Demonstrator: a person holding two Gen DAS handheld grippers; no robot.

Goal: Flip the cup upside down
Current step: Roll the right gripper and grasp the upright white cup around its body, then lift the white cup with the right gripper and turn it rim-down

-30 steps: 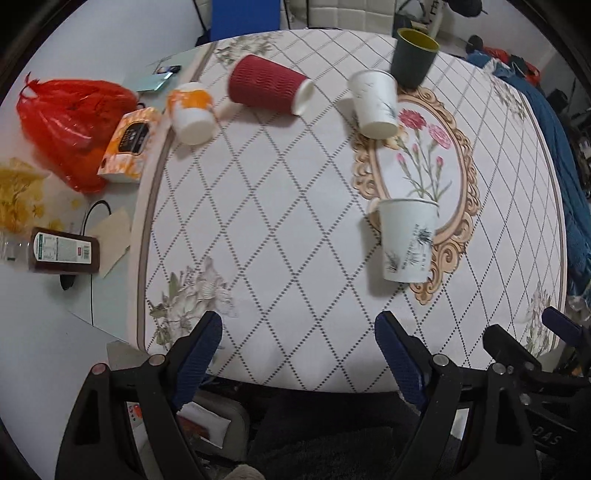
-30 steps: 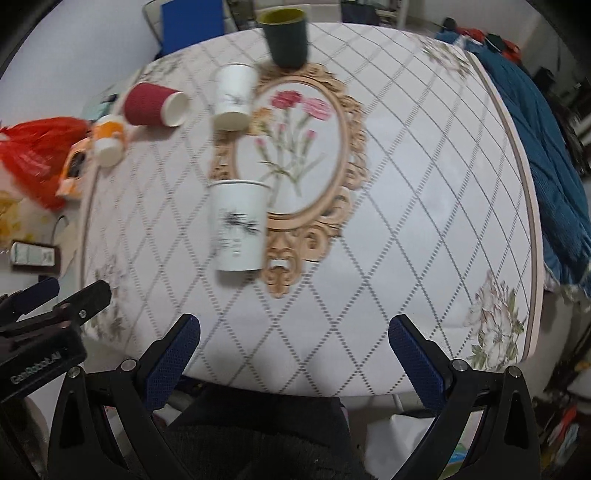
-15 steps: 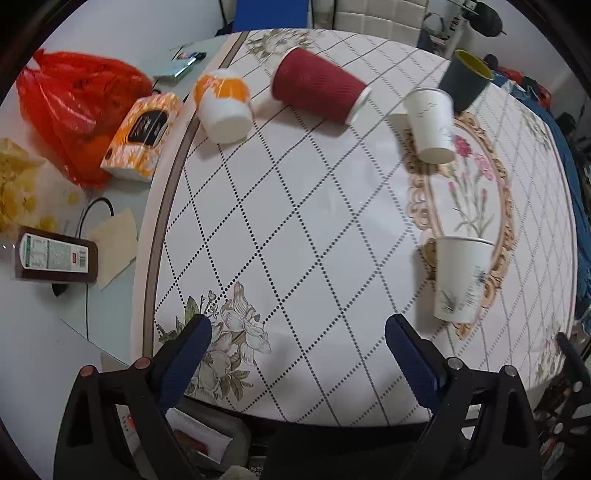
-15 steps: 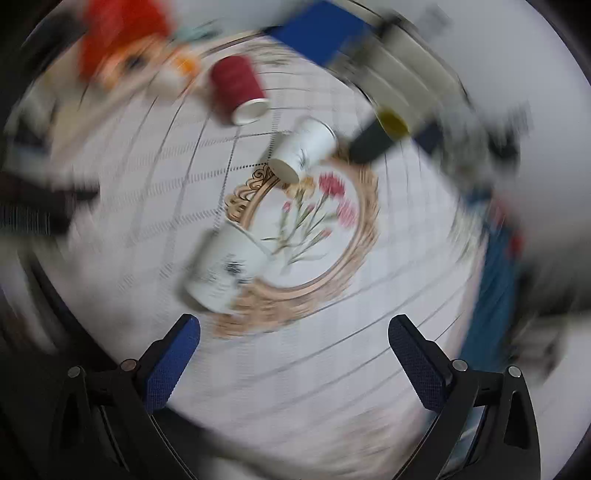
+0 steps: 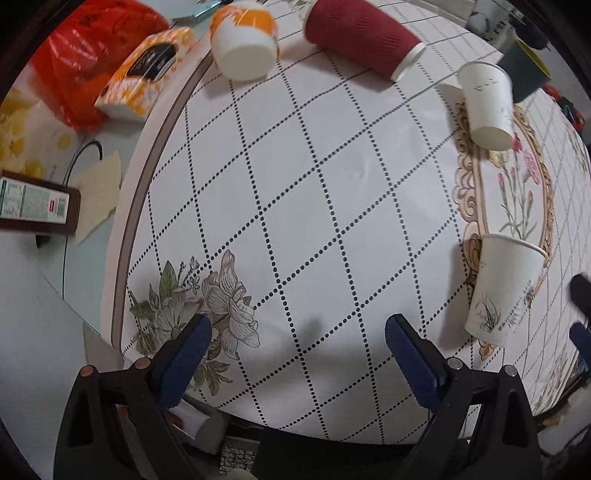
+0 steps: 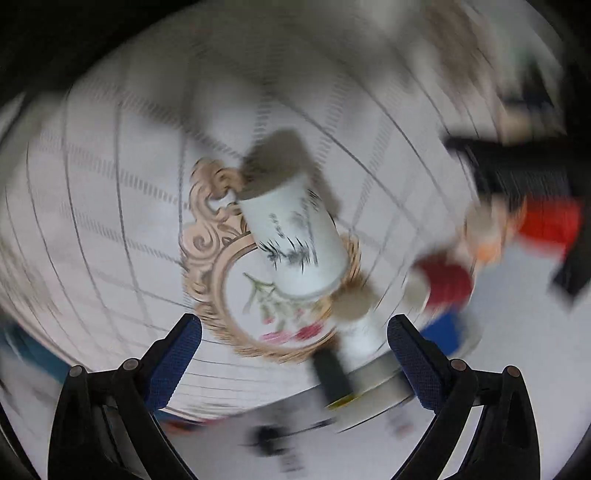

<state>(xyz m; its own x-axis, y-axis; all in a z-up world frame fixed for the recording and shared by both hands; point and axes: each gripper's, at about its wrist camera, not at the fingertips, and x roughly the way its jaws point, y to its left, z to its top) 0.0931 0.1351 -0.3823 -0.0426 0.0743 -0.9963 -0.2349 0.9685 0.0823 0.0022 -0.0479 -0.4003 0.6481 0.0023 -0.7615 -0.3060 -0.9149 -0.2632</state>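
Note:
A white paper cup with an ink plant print (image 5: 504, 290) stands upright on the tablecloth's floral medallion, right of my left gripper (image 5: 297, 338), which is open and empty over the near table edge. In the blurred, rolled-over right wrist view the same cup (image 6: 295, 240) lies ahead of my open, empty right gripper (image 6: 293, 338), apart from its fingers. A second white paper cup (image 5: 487, 105) lies tipped further back.
A maroon ribbed cup (image 5: 360, 35) lies on its side at the back. An orange and white cup (image 5: 243, 38) and a dark green cup (image 5: 526, 70) sit there too. A tissue pack (image 5: 144, 75), red bag (image 5: 88, 51) and box (image 5: 37, 206) lie left of the tablecloth (image 5: 314, 184).
My left gripper has moved forward and left over the table edge. My right gripper has swung round fast and rolled over toward the printed cup; its view is now inverted and blurred.

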